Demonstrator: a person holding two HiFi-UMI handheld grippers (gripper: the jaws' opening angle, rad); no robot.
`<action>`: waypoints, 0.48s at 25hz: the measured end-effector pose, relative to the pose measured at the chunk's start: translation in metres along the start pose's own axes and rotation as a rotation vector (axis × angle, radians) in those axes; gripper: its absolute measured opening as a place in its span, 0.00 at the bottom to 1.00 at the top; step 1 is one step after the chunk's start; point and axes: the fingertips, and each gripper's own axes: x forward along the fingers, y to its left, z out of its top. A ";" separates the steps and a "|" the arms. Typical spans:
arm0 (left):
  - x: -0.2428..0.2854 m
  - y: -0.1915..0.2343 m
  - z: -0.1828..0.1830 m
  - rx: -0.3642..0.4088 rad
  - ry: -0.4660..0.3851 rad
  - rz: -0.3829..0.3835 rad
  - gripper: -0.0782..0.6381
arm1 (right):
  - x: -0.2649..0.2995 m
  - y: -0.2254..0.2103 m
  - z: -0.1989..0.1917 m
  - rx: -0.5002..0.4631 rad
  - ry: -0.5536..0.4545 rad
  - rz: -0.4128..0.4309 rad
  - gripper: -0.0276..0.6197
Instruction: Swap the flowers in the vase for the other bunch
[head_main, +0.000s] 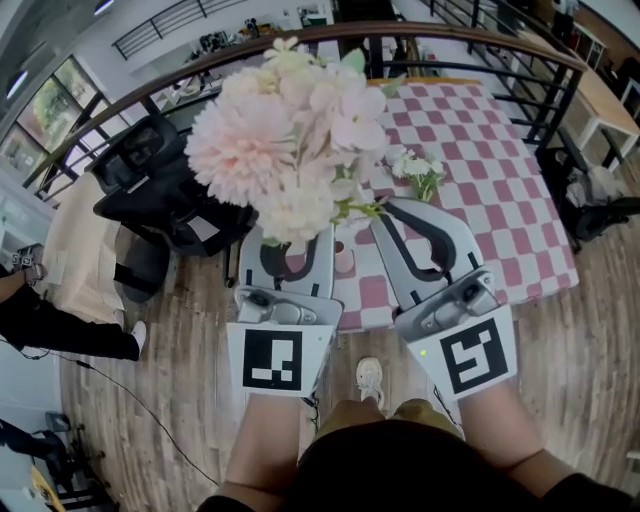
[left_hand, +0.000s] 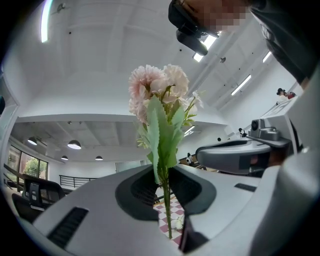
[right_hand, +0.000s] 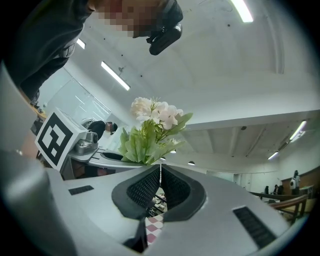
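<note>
The left tool (left_hand: 162, 182) is closed partway on the green stems of the pink bunch (head_main: 290, 140), gripping below the leaves, with the big blooms upright above it. The right tool (right_hand: 160, 175) is pinched almost shut on what looks like 1 thin stem of the white bunch (right_hand: 152, 117). Both bunches are held in the air by the near edge of the checked counter (head_main: 480, 170). A small pink vessel (head_main: 345, 262) there is likely the vase. The bunches should be light but top-heavy, with soft blooms that crush easily and thin stems that may swivel, so a low grip on the stems suits best.
</note>
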 end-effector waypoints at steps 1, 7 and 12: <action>0.001 0.001 -0.002 -0.003 0.000 -0.005 0.20 | 0.002 0.000 -0.001 0.001 0.003 -0.005 0.09; 0.005 0.006 -0.011 -0.011 0.007 -0.035 0.20 | 0.014 -0.002 -0.005 -0.011 0.010 -0.024 0.09; 0.008 0.008 -0.012 -0.024 0.004 -0.052 0.20 | 0.020 -0.001 -0.006 -0.011 0.012 -0.028 0.09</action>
